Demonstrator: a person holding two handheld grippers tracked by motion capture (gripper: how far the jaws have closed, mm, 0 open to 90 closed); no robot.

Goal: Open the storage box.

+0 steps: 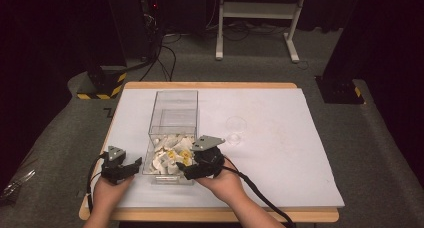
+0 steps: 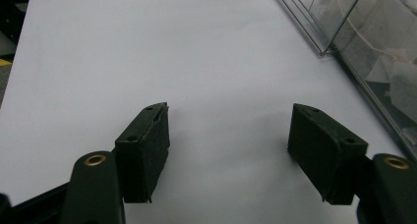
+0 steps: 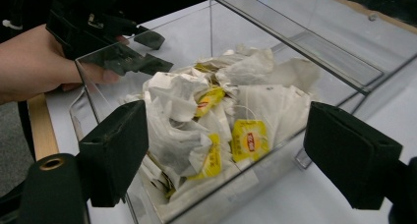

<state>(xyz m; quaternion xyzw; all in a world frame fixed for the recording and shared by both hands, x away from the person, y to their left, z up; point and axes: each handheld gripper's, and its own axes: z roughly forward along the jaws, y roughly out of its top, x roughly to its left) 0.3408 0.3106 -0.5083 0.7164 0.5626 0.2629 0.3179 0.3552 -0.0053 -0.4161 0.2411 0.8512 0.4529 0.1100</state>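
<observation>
A clear plastic box lies on the white table sheet, its near end packed with tea bags, white with yellow tags. My left gripper rests just left of the box's near end, open, with bare sheet between its pads; the box wall runs along its right. My right gripper sits at the box's near right corner, open, facing the tea bags through the clear wall without touching them. Beyond the box, the left gripper and its hand are visible.
Two small clear round dishes lie on the sheet right of the box. The table's wooden front edge is close to both hands. A white stand is on the floor behind the table.
</observation>
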